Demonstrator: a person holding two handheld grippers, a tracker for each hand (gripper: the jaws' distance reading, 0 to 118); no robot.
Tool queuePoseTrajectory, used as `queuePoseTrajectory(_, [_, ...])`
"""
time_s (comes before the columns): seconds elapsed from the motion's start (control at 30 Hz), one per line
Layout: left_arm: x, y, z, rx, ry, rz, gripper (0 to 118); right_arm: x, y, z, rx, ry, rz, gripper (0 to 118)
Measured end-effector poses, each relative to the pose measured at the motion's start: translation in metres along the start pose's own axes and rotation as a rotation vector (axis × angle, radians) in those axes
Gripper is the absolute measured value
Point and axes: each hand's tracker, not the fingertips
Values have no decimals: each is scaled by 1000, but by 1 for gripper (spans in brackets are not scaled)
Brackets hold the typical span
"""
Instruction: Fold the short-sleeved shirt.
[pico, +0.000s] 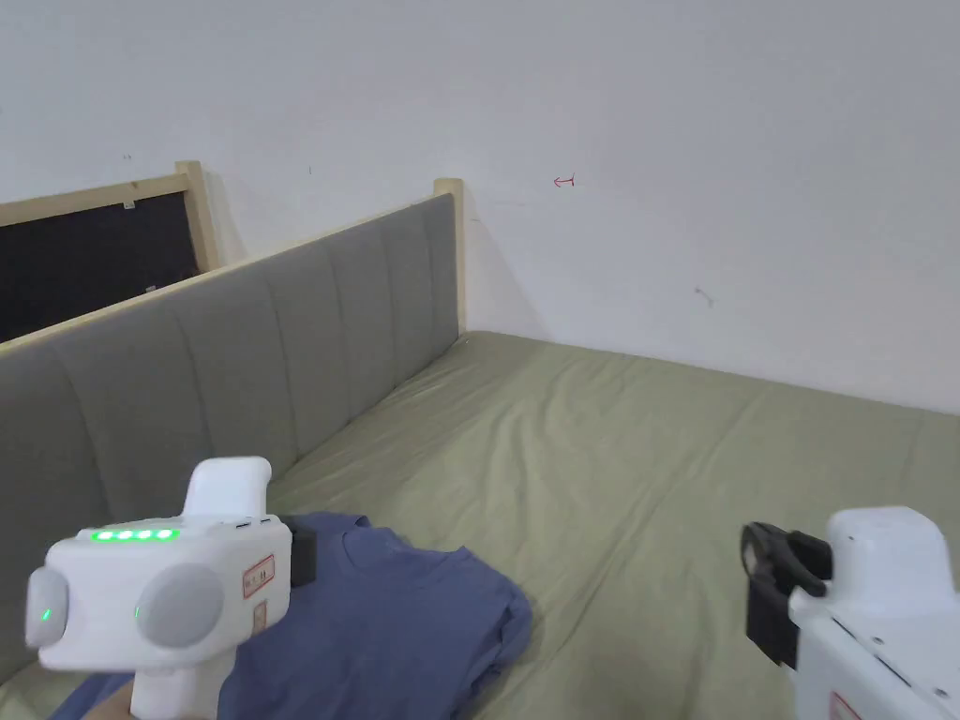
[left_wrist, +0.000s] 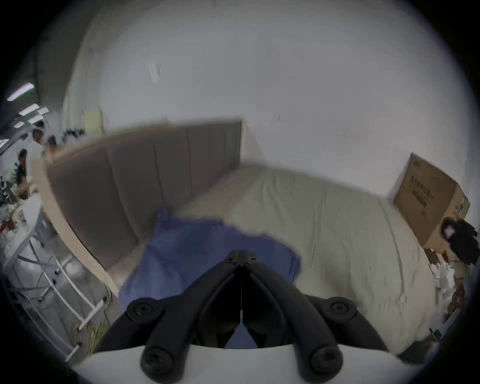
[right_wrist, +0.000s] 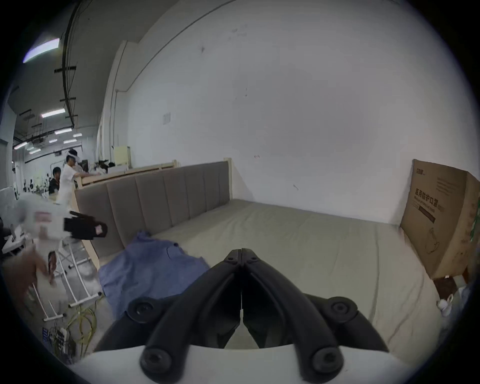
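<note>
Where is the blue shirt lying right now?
The blue shirt lies rumpled on the green bed sheet, low left in the head view, beside the grey headboard and under the left gripper.

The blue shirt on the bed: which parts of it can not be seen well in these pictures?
- Head view: the left gripper covers the near left part of the blue shirt; the bottom edge cuts off its lower end.
- Left gripper view: motion blur smears the shirt's outline.
- Right gripper view: the shut right gripper hides the shirt's near edge.
</note>
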Motion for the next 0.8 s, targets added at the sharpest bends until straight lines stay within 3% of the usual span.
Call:
queuePoseTrajectory(0.07, [-21, -3, -56, -230, -38, 46, 0, 11, -9, -2, -38, -36, 25, 0])
queuePoseTrajectory(0.17, [-39, -22, -119, -412, -60, 102, 5, 29, -24, -9, -97, -52, 23, 0])
queuePoseTrajectory(0.2, [-42, -27, -136, -452, -38, 107, 19, 33, -28, -12, -122, -55, 18, 0])
queuePoseTrajectory(0.27, [-44, -38, -164, -496, -24, 97, 100, 40, -36, -18, -162, -63, 12, 0])
queuePoseTrajectory(0.3, [-41, -40, -171, -476, -8, 83, 112, 43, -39, -21, -177, -67, 9, 0])
queuePoseTrajectory(0.47, [-37, -68, -232, -583, 32, 23, 110, 49, -53, -36, -250, -70, -6, 0])
queuePoseTrajectory(0.5, [-35, -76, -240, -586, 32, -6, 117, 48, -55, -39, -257, -65, -7, 0])
queuePoseTrajectory(0.73, [-21, -79, -225, -495, 76, -84, 118, 40, -61, -51, -285, -34, -13, 0])
queuePoseTrajectory(0.77, [-21, -78, -217, -471, 61, -81, 112, 40, -61, -52, -287, -25, -20, 0])
queuePoseTrajectory(0.8, [-19, -75, -207, -426, 40, -84, 93, 40, -61, -51, -287, -19, -24, 0])
